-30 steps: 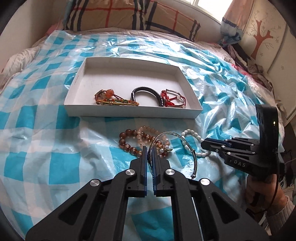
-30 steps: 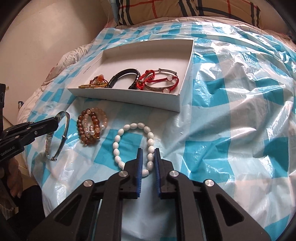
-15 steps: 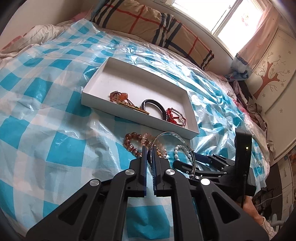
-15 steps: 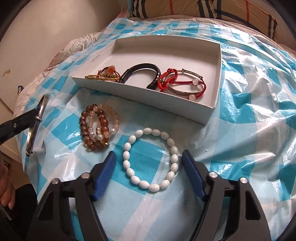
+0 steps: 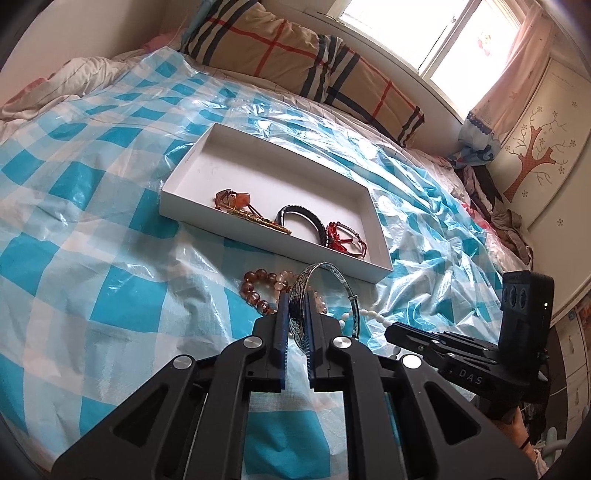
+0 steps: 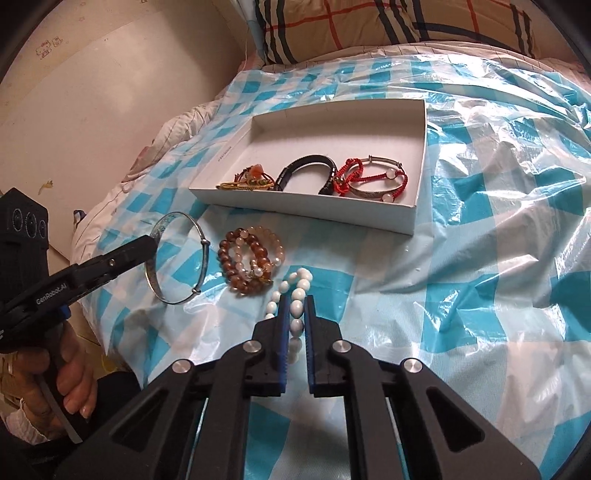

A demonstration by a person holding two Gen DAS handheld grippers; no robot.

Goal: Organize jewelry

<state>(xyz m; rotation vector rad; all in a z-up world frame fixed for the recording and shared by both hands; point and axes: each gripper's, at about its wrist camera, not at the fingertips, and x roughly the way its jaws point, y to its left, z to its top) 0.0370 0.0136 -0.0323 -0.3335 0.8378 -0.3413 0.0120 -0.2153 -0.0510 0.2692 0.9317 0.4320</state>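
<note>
The white bead bracelet (image 6: 295,314) is clamped in the right tool (image 6: 294,325), its strand squeezed long toward 12 o'clock. The engraved silver bangle (image 5: 314,295) is pinched on edge in the left tool (image 5: 297,332). The white tray (image 6: 416,206) lies at 12 to 1 o'clock of the right tool, nearer to it. A gold-and-orange piece (image 6: 251,181), a black bracelet (image 6: 306,168) and red cord bracelets (image 6: 369,177) are held inside. The brown bead bracelets (image 6: 247,258) are left on the bed's checked plastic sheet (image 6: 480,295).

box (image 6: 413,218) on sheet (image 6: 480,295), pillow (image 6: 388,26) behind | in box, left to right: charm bracelet (image 6: 247,181), cuff (image 6: 306,171), cord bracelets (image 6: 373,181) | before box, left to right: bangle (image 6: 177,258), bead bracelets (image 6: 251,258), pearl bracelet (image 6: 295,295)
</note>
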